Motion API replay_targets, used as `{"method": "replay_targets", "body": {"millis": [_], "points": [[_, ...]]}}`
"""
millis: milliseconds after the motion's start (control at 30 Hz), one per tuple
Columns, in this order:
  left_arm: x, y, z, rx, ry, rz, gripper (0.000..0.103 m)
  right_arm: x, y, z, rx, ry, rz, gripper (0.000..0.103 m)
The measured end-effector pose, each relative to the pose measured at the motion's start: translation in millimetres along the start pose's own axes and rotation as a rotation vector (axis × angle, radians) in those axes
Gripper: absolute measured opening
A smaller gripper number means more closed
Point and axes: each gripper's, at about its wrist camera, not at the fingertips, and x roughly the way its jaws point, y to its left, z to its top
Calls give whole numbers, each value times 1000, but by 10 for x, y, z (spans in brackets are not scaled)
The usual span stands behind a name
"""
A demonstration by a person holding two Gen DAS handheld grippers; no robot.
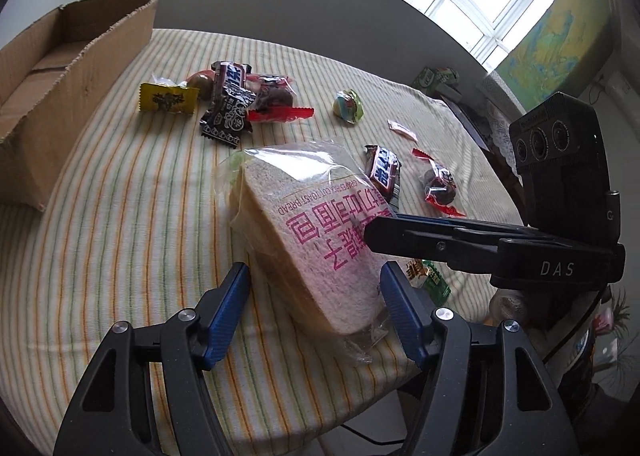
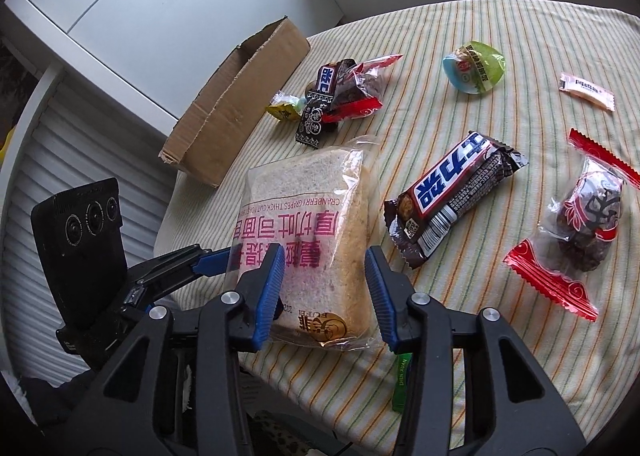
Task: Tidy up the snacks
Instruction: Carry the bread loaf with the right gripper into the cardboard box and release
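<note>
Right wrist view: both the right gripper (image 2: 324, 288) and the left gripper (image 1: 316, 304) clamp the bagged toast bread (image 2: 316, 216); a cardboard box (image 2: 240, 104) sits at eleven o'clock.

Black tool (image 1: 314, 294) frames, blue ribbed pads, silver screws, "DAS" marking

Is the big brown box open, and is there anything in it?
Open: the brown cardboard box has no lid or top flaps over it. The part of its inside that shows looks empty; the rest is hidden.
</note>
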Motion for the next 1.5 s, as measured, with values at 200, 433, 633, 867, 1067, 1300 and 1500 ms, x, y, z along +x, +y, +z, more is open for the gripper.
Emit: {"method": "replay_targets", "body": {"millis": [200,433,633,867,1067,1300,1500], "points": [[8,-176,-38,101,-20,50,65,13,96,-2,-24,-3,-20,44],[-92,-195,52,174,-85,184,62,114,346,131,-65,-11,-47,42],[-290,-45,227,152,-165,231,62,164,710,385,-125,-49,-49,42],[-653,180,512,141,-272,294,62,309,1211,830,-211,-84,-26,41],[-833,510,729,82,-332,343,62,584,1540,1126,-262,-92,-18,42],[-937,893,804,2,-354,390,62,943,1774,1315,-280,-79,14,42],[-1007,1130,834,-44,-360,415,62,1189,1890,1394,-284,-71,31,41]]}}
